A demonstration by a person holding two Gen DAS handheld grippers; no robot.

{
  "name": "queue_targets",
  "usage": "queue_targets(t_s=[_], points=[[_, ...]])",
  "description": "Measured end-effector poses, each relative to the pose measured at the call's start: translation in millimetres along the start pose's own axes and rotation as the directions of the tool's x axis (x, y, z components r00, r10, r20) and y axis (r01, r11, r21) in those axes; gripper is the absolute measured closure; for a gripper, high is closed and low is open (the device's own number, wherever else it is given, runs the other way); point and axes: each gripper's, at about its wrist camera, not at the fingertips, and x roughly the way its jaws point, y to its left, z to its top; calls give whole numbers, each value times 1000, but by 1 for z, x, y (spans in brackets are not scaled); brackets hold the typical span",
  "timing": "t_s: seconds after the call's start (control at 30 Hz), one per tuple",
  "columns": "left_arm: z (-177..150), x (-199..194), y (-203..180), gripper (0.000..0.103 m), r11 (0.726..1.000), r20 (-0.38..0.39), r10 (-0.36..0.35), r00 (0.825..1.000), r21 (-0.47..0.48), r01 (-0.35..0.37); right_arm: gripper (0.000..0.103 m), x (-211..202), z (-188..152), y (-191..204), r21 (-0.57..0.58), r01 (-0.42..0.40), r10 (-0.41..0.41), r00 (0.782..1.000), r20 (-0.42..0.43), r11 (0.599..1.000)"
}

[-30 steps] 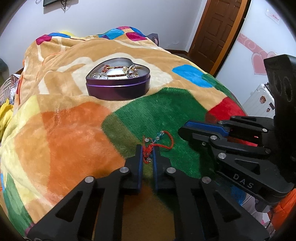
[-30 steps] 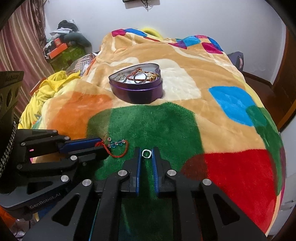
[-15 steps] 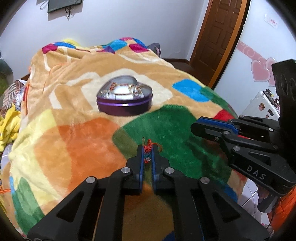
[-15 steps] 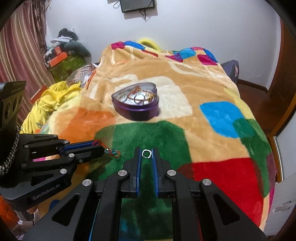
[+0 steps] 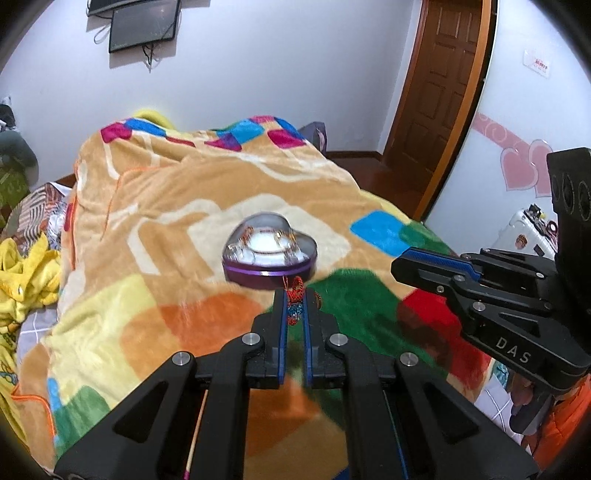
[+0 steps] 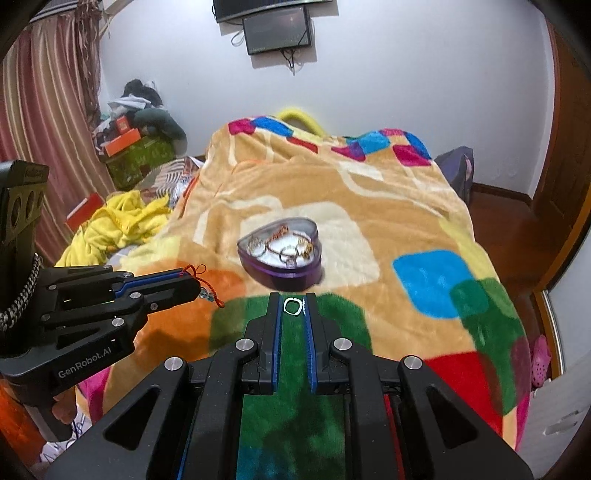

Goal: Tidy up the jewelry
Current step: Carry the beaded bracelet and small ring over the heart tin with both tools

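Jewelry is in both my grippers above the bed. My left gripper (image 5: 294, 308) is clamped on a red cord bracelet (image 5: 294, 295) with small blue beads, the cord bunched between the blue pads and poking out past the fingertips; from the right wrist view the same bracelet (image 6: 205, 286) trails off the tip of that gripper (image 6: 184, 280), a loose loop of red cord hanging free below it, clear of the blanket. My right gripper (image 6: 293, 306) is clamped on a small silver ring (image 6: 292, 305), pinched upright right at the fingertips, so its opening faces the camera. In the left wrist view the right gripper (image 5: 417, 260) reaches in from the right side, well apart from my left one. The heart-shaped purple tin (image 6: 282, 254) sits open near the middle of the blanket (image 6: 388, 206), on a cream patch just beyond the green and orange patches, and it holds several rings and a chain on a white lining. Both grippers hang short of the tin (image 5: 269, 254), on its near side, neither touching it. Yellow cloth (image 6: 114, 221) lies heaped off the blanket's left edge, and a dark screen (image 6: 279, 31) hangs on the wall beyond the bed's far end.
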Motion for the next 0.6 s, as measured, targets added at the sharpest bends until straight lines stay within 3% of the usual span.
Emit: queue_targets(t_s=[0.6], points=[[47, -7, 28, 97, 999, 117, 27, 993, -26, -24, 93, 4, 45, 7, -18, -26, 28, 994, 104, 1000]])
